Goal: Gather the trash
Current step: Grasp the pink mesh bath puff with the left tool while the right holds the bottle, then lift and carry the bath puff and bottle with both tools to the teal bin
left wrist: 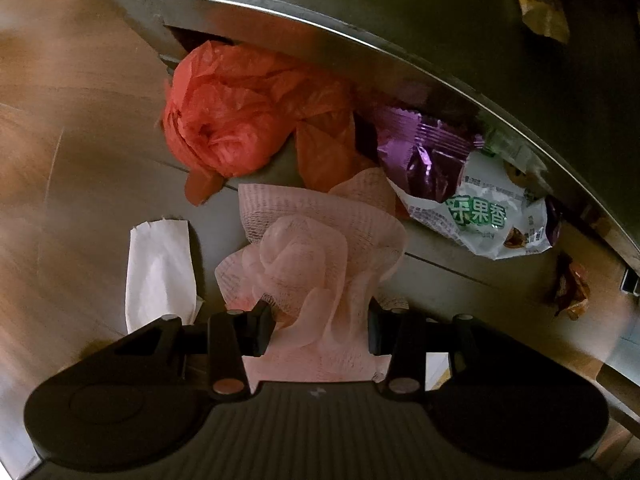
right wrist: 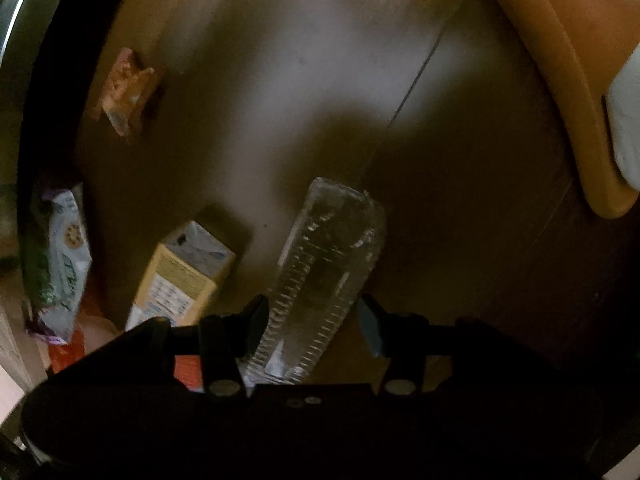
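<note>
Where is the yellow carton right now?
In the right wrist view the yellow carton lies on the floor at lower left, between the clear plastic bottle and the white-and-green snack bag.

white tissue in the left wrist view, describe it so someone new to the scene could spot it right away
Start at the metal table edge, drop past the crumpled red plastic bag to the wooden floor. The white tissue lies flat left of the pink mesh: the only plain white, smooth piece.

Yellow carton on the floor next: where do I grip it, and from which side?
Grip the yellow carton across its narrow width at mid-body, coming from above. It lies flat on the floor with both long sides clear; the clear bottle lies apart from it.
</note>
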Tool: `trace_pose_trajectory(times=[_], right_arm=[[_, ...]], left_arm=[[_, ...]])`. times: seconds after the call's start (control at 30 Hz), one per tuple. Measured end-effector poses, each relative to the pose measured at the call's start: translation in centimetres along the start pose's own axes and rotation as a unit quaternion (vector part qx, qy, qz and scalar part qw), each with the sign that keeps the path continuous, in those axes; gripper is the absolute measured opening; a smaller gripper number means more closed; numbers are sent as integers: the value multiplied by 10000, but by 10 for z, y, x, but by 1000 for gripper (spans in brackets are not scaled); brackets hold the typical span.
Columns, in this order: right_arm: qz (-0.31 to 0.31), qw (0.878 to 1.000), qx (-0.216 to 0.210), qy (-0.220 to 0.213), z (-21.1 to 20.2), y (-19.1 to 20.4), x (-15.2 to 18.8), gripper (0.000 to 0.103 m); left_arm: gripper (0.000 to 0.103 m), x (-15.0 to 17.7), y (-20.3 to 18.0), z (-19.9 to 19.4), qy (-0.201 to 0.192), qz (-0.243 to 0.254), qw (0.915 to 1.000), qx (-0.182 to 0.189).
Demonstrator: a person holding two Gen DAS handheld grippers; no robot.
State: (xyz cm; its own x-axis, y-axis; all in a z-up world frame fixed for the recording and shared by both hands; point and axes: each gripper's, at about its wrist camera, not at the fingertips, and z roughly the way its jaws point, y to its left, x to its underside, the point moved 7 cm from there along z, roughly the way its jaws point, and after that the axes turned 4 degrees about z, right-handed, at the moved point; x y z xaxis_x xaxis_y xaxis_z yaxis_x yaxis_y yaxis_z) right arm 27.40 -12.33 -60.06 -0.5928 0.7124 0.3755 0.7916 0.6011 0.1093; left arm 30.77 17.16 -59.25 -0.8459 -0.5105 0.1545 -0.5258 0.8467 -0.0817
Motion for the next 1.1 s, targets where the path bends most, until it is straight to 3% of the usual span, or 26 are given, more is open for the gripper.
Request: trace_pose_trajectory(times=[0.27, 0.37, 0.5, 0.77, 0.9, 1.1], right_arm=[[-275, 9996, 44, 58, 25, 5, -23, 51], [-1054, 9935, 435, -22, 24, 12, -22, 47], [-1614, 9858, 452, -36, 14, 25, -7, 41], [-2522, 9660, 361, -449, -49, 45, 26, 41], [-2876, 9548, 129, -739, -95, 50, 43, 41], [-3500, 9274, -331, -1278, -177, 50, 78, 41]], left_arm=[[40, 1, 3, 1, 28, 53, 10000, 27], [35, 4, 2, 1, 82, 267, 9996, -98], [32, 9, -2, -6, 159, 243, 9995, -132], [31, 32, -13, -63, -13, 304, 9995, -61], [31, 52, -24, -107, -271, 414, 9987, 76], [31, 89, -37, -186, -852, 642, 9935, 400]])
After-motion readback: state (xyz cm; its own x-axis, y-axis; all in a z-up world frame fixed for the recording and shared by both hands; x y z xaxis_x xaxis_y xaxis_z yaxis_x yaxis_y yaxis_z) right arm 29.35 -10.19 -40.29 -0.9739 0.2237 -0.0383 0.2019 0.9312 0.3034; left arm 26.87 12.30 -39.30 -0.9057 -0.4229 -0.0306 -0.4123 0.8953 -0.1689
